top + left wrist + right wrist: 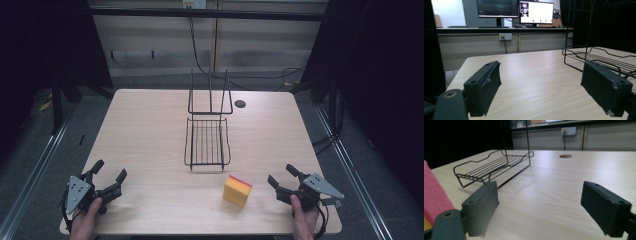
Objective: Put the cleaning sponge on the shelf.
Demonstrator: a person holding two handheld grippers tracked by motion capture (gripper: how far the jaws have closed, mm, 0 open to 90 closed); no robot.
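— What are your jaws doing?
— Both pairs are spread wide and hold nothing; my left gripper (111,176) and right gripper (281,176) rest low at the tabletop's (150,130) near corners.
— And the sponge (237,190)?
— Just left of my right gripper, in front of the wire rack (207,142)

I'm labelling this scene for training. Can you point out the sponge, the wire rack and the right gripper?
sponge (236,191), high view, yellow side face.
wire rack (207,141), high view, flat grid floor.
right gripper (282,177), high view, between its open fingertips.
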